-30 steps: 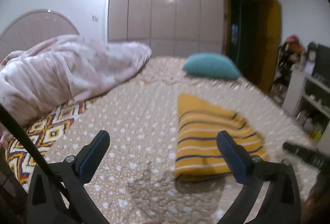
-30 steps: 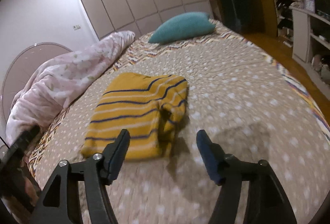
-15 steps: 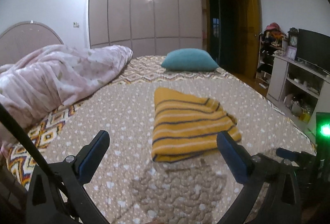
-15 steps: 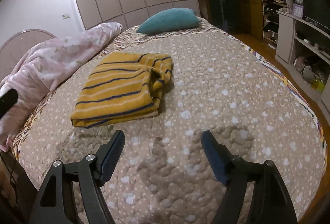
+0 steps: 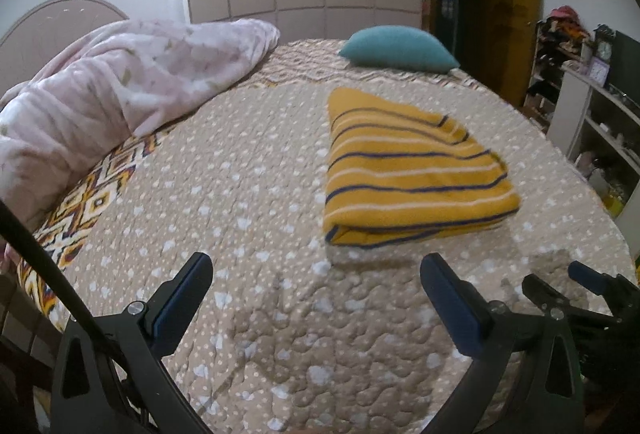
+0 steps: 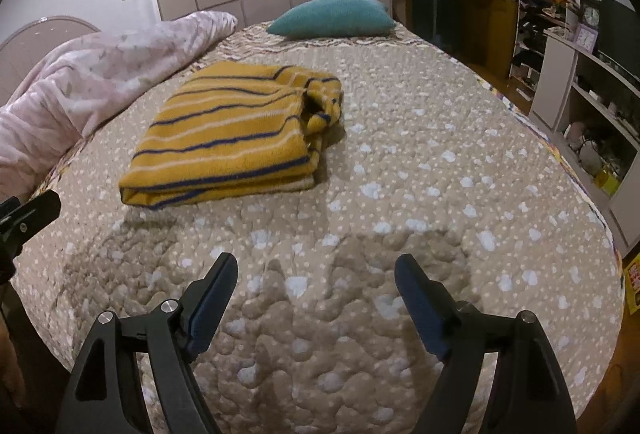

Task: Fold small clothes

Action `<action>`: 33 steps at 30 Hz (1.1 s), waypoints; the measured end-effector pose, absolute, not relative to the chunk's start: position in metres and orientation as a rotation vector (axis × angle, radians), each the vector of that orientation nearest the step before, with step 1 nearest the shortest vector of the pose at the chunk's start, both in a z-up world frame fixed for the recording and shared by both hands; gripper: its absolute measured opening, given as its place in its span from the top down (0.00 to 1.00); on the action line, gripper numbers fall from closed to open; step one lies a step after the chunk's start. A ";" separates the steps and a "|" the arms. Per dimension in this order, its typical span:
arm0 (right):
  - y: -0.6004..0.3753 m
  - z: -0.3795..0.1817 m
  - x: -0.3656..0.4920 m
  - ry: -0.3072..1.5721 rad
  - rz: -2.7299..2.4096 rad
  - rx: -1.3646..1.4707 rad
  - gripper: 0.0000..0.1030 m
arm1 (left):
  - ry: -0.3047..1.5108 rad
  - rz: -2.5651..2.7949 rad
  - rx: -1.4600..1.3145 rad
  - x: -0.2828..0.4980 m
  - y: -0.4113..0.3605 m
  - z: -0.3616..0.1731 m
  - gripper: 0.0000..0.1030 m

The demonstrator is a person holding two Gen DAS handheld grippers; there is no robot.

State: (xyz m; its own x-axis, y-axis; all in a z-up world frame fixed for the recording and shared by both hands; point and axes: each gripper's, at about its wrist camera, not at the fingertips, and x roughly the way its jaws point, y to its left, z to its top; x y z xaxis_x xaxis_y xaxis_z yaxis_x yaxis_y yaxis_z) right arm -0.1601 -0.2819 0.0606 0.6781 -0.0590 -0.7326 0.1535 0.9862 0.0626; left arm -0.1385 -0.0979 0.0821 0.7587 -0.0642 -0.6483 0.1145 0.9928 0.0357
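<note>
Sweater [image 5: 412, 170]: mustard yellow with navy and white stripes, folded into a flat rectangle on the bed; the folded edge faces the cameras, and a sleeve end bunches at its right side in the right wrist view [image 6: 236, 134].
Place: it lies on the tan dotted quilt [image 5: 248, 194], about mid-bed, well apart from both tools.
Left gripper [image 5: 316, 298]: jaws spread wide with nothing between them, held above bare quilt short of the sweater's near edge.
Right gripper [image 6: 316, 294]: jaws likewise wide apart and empty, over bare quilt to the right of the sweater; its tips also show at the right edge of the left view [image 5: 560, 286].
Change from half a second ago: the sweater keeps the same folded shape and spot; in the left view it now sits further right in the frame, and the right tool shows closer in.
Teal pillow [image 5: 400, 48]: at the far end of the bed, beyond the sweater.
Pink duvet [image 5: 120, 86]: heaped along the left side.
Shelf unit [image 6: 584, 90]: white, beside the bed on the right.
</note>
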 end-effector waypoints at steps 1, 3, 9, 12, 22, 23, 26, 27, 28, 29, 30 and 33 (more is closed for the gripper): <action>-0.280 0.059 -0.160 0.823 -0.118 0.119 0.18 | 0.711 -0.094 0.074 -0.138 -0.097 0.080 0.00; -0.278 0.058 -0.159 0.828 -0.114 0.113 0.18 | 0.732 -0.082 0.073 -0.136 -0.096 0.076 0.00; -0.270 0.055 -0.159 0.834 -0.110 0.085 0.17 | 0.770 -0.083 0.080 -0.136 -0.098 0.066 0.00; -0.270 0.054 -0.159 0.834 -0.112 0.079 0.17 | 0.782 -0.092 0.086 -0.136 -0.101 0.064 0.00; -0.270 0.050 -0.159 0.845 -0.115 0.087 0.17 | 0.816 -0.103 0.089 -0.134 -0.105 0.056 0.00; -0.270 0.050 -0.159 0.844 -0.114 0.085 0.17 | 0.817 -0.101 0.090 -0.134 -0.105 0.055 0.00; -0.269 0.049 -0.159 0.845 -0.112 0.081 0.16 | 0.823 -0.099 0.094 -0.133 -0.106 0.053 0.00; -0.268 0.049 -0.158 0.846 -0.110 0.081 0.16 | 0.824 -0.098 0.094 -0.133 -0.105 0.053 0.00; -0.268 0.048 -0.158 0.847 -0.109 0.080 0.16 | 0.823 -0.097 0.094 -0.133 -0.105 0.053 0.00; -0.268 0.048 -0.158 0.849 -0.109 0.078 0.16 | 0.823 -0.096 0.094 -0.133 -0.105 0.053 0.00; -0.267 0.047 -0.158 0.850 -0.109 0.076 0.16 | 0.822 -0.095 0.093 -0.133 -0.105 0.052 0.00; -0.266 0.048 -0.159 0.846 -0.110 0.067 0.16 | 0.820 -0.089 0.092 -0.133 -0.104 0.052 0.00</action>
State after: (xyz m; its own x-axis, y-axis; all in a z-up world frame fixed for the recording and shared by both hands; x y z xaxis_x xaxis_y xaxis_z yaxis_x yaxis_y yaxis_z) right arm -0.1587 -0.2662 0.0479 0.6577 -0.0705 -0.7500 0.1239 0.9922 0.0154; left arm -0.1330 -0.1035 0.0519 0.6789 -0.0439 -0.7329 0.1152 0.9922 0.0472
